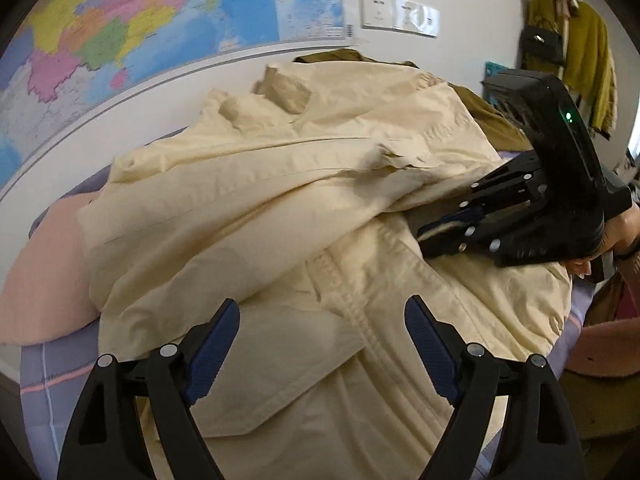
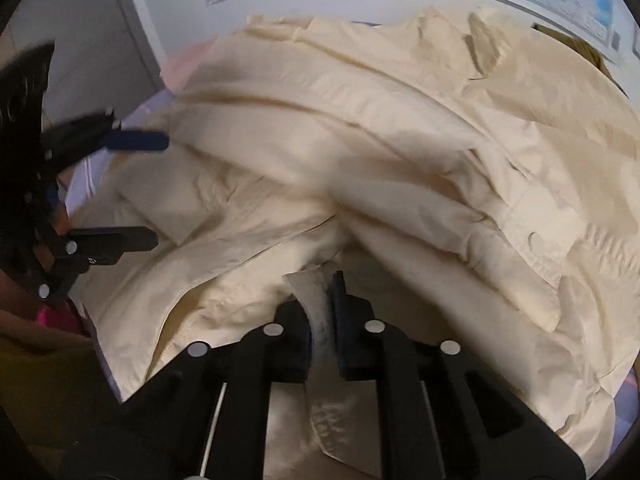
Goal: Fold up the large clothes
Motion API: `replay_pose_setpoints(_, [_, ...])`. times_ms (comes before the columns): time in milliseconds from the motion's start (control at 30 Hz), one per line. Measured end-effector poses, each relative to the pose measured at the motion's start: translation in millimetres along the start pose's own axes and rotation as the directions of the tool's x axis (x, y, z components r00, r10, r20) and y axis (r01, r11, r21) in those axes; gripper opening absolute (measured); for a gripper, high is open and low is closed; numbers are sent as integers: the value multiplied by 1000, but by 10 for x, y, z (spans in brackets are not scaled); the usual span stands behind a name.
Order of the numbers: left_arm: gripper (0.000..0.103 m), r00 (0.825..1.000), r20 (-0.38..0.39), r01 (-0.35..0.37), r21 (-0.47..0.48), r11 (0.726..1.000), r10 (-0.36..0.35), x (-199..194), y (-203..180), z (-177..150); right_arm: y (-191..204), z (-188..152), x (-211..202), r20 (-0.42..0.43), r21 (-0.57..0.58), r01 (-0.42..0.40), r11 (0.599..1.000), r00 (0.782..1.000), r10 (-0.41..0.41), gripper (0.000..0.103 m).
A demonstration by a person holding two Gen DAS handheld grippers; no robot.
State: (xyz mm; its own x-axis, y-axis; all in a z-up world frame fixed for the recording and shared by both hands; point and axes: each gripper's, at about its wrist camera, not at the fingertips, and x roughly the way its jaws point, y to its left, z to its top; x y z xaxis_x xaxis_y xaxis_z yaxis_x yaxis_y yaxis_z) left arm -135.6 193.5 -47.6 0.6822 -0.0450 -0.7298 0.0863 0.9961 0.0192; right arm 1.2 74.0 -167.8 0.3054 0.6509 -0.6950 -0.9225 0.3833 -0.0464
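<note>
Right tongs clench a fold of the large cream cotton garment, drawing it inward; left tongs hover released above its placket.

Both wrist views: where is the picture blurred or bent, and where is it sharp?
Left wrist view: the wall map curves from fisheye distortion and is smeared; the left gripper, open, is sharp. Right wrist view: the cream garment is motion-blurred across the middle; the right gripper, shut on its fabric, is sharper; corners are dark.
</note>
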Motion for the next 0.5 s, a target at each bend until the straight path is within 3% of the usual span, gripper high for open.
replay_pose_setpoints(133, [82,1000,23,21,-87,996,-19,-81,190,-29,-38,-10,31,30,-31,124,992,992,-123,5])
replay_pose_setpoints(233, [83,1000,15,4,-94,996,-2,-115,236,-106,-114,-62,41,36,7,81,997,996,-82,5])
replay_pose_setpoints(300, [83,1000,-3,-6,-96,995,5,-113,246,-162,-139,-72,53,31,7,81,997,996,-81,11])
replay_pose_setpoints(367, [83,1000,-8,0,-105,995,0,-135,264,-224,-200,-80,-8,23,53,46,998,999,-47,21])
replay_pose_setpoints(400, [83,1000,2,1,-107,994,0,-180,273,-256,-234,-112,-169,60,70,-2,998,998,-2,26])
replay_pose_setpoints(467, [84,999,35,11,-113,993,-7,-284,308,-311,-262,-201,-498,130,79,-1,997,992,-10,61])
replay_pose_setpoints(500, [84,999,53,13,-122,992,-7,-357,334,-348,-298,-282,-714,178,91,7,996,984,-23,66])
